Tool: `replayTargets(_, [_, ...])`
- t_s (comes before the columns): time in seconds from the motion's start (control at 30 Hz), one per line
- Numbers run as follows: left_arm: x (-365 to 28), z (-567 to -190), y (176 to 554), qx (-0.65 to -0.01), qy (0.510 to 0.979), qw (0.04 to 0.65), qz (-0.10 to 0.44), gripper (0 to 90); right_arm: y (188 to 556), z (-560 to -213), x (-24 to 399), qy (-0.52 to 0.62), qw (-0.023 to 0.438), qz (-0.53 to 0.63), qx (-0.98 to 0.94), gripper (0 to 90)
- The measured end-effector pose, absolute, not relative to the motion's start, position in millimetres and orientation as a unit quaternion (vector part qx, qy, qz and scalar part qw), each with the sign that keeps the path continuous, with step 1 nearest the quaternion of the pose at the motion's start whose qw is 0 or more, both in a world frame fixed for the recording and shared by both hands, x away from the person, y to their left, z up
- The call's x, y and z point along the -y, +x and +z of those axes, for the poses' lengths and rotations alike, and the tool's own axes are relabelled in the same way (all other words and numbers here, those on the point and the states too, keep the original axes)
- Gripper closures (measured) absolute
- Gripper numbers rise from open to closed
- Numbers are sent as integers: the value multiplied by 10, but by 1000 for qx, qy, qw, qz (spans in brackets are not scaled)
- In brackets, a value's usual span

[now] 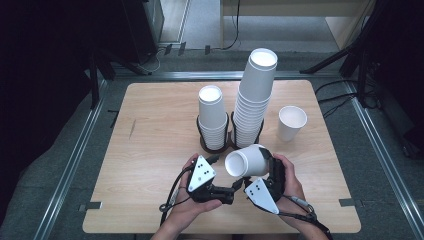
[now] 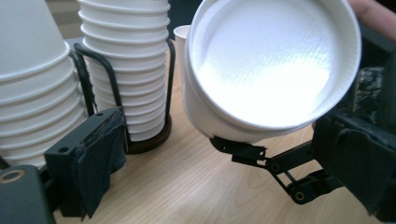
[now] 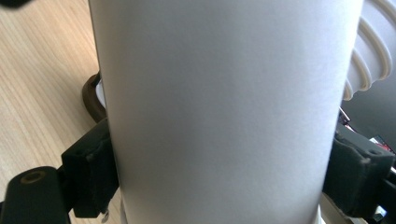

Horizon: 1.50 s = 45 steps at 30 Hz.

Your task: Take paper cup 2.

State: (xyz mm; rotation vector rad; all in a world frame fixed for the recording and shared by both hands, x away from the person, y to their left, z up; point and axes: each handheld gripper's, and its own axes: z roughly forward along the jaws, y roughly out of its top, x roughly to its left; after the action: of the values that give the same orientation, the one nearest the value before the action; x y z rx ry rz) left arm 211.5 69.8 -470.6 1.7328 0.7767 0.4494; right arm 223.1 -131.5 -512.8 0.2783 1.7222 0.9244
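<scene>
A white paper cup point(image 1: 248, 161) lay tipped on its side above the table's near edge, base toward the left, clamped by its wall. Two inverted cup stacks point(image 1: 256, 97) stood in black holders behind; a lone cup point(image 1: 291, 123) stood upright to their right.

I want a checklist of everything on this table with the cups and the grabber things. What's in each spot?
Surface: light wooden table, bare apart from the cups and hands.
Job's things: short cup stack and tall cup stack, upside down, side by side in a dark wire holder; a single cup standing upright to the right of them; a held cup lying sideways in the air.
Clutter: nothing seen.
Grippers: right gripper shut on the held cup's wall; left gripper open, holding nothing, near the held cup's bottom.
Cables: one trails from each gripper toward the table's near edge.
Surroundings: grey floor, metal rails, dark stands, floor cables.
</scene>
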Motion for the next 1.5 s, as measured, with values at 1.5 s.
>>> replayTargets(1.5, [-759,-4696,2154,-344,749,552,124,207,2167,-5231,1139,-5,565,345,-750,111])
